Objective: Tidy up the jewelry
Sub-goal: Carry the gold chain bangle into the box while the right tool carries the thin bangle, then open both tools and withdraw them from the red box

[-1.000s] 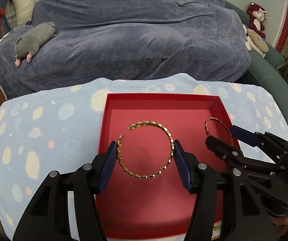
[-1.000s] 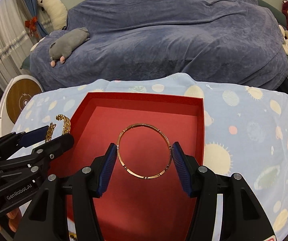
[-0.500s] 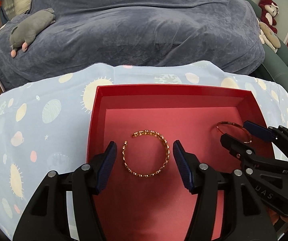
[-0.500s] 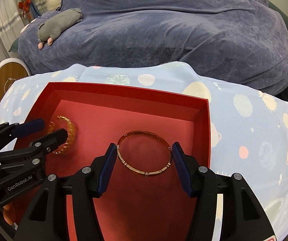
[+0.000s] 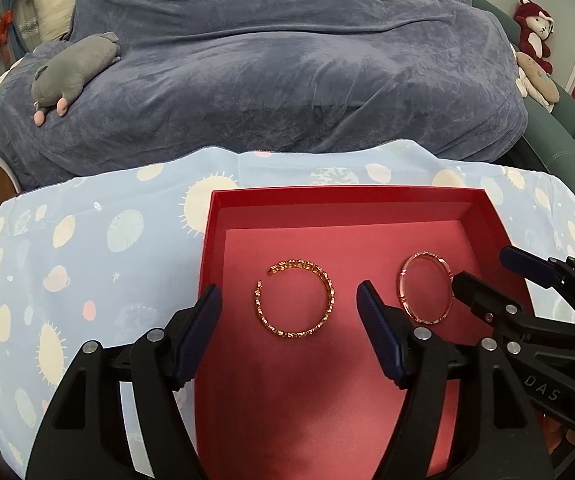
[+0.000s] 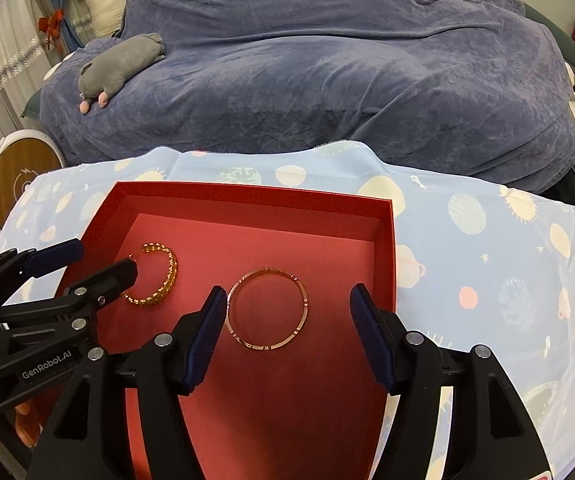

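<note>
Left hand-held gripper (image 5: pixel 289 308) jaws, just opening, flank the untouched open bangle (image 5: pixel 294 298).

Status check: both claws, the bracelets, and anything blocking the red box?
Left claw and right claw open, just widened. Open cuff and thin bangle released, flat in red box. Nothing blocking.

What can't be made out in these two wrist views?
- Red box: near edge cut off by the frame, both views.
- Chain bangle: left part hidden behind the left tongs, right wrist view.
- Hands holding the tongs: almost wholly hidden by the tong bodies.
- Thin bangle clasp detail: too small.
</note>
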Available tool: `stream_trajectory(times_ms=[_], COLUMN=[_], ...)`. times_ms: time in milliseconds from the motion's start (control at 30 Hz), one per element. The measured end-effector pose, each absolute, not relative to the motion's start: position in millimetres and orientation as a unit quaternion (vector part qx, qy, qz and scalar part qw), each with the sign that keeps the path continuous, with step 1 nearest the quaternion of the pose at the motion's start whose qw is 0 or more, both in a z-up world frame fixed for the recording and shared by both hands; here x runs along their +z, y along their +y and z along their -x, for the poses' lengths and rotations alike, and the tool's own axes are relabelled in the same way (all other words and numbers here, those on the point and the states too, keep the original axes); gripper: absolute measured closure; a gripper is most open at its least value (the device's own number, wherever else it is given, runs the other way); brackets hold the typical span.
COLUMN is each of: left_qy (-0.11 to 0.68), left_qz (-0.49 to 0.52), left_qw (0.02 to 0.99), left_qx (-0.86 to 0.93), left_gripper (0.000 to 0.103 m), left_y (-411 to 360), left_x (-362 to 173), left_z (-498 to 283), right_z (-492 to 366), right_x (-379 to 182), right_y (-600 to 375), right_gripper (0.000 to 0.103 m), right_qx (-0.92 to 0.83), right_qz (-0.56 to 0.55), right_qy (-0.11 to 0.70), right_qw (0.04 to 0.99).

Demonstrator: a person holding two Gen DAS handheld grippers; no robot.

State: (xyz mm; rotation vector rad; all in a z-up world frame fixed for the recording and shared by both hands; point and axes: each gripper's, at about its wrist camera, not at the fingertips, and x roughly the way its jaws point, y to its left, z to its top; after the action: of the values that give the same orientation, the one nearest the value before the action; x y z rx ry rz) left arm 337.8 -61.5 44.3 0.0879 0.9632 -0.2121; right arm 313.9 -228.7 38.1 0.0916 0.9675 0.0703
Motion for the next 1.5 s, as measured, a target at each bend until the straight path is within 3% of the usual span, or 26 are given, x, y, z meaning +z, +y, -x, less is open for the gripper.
stream_trajectory(times_ms=[600,1100,1500], left_qy=[0.439,0.498,0.5], left_qz=[-0.016,-0.025,-0.012], left_qw=[0.893,0.862,0.862], left_qx=[-0.098,-0.085,-0.079], left_gripper=[0.037,0.037,0.039], left_y=[-8,18,11], left_x=[103,39,25], left_z=[-195,-69,-80], right_z=[-147,-22,-8], right_x=[84,31,13], right_y=[-218,-196,-202], right_gripper=[0.041,0.04,0.04], right_qx=[0.028,0.004,-0.009], right_qz=[-0.06,-0.064,-0.078], right_qy=[0.446,0.494,0.505], right_qw=[0.892,0.867,0.859])
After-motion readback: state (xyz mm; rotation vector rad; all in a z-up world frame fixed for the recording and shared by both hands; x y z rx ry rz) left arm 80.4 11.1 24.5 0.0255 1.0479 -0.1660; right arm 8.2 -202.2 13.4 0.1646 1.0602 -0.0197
